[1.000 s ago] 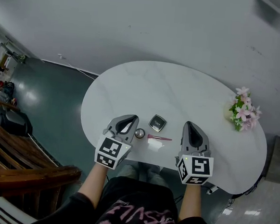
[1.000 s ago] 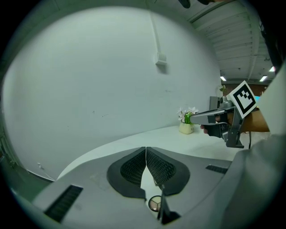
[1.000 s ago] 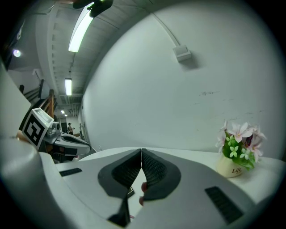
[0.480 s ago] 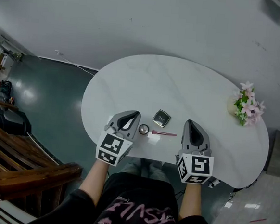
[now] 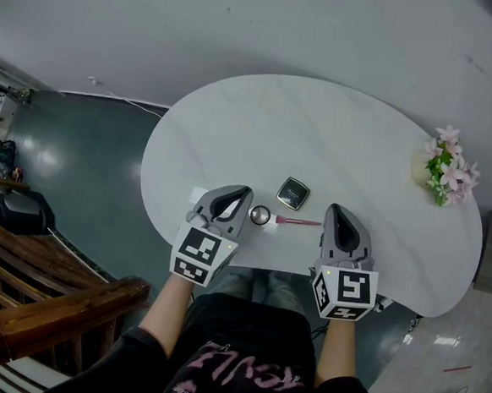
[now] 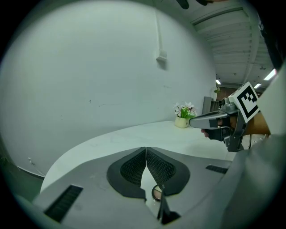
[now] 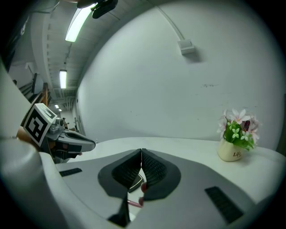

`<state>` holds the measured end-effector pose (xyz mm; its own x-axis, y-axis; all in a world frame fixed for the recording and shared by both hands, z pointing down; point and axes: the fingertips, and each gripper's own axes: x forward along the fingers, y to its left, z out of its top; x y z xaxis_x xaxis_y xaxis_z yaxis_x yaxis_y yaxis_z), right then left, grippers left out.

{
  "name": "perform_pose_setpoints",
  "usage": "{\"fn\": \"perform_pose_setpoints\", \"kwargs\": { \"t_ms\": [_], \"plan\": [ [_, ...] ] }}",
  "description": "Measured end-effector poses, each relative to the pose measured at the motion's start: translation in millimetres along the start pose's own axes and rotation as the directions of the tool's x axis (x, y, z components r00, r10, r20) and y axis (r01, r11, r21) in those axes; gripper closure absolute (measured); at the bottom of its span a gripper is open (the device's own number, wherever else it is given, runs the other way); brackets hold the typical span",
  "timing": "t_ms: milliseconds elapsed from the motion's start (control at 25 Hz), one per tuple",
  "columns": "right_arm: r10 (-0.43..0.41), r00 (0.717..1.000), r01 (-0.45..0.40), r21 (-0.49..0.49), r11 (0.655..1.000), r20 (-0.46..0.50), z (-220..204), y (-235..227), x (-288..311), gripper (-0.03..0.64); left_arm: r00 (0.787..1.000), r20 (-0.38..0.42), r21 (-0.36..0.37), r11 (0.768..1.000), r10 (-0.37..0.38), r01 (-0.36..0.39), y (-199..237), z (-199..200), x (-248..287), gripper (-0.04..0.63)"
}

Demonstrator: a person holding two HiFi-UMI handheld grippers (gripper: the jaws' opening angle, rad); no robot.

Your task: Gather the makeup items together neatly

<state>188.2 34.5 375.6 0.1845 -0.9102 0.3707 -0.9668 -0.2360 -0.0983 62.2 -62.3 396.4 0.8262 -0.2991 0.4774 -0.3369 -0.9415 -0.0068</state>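
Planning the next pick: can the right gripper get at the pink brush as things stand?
Likely yes: the pink brush lies just beside the right gripper, nothing between them, though its shut jaws must open first.

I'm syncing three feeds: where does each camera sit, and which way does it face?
Head view: on the head, looking down at the table; both forearms, left gripper and right gripper show.
Left gripper view: on the left gripper, along its shut jaws toward the wall; right gripper at right.
Right gripper view: likewise; left gripper at left.
Both gripper views share the flowers.
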Motion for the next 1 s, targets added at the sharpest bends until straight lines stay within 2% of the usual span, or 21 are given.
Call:
{"fn": "perform_pose_setpoints", "kwargs": {
  "t_ms": [1000],
  "plan": [
    [0.046,0.99,-0.037,0.067,0.997,-0.135,-74,32,8,0.554,0.993,-0.094,-0.041,0.997,-0.076,0.073,-14,-67,12,0.581]
  ]
}}
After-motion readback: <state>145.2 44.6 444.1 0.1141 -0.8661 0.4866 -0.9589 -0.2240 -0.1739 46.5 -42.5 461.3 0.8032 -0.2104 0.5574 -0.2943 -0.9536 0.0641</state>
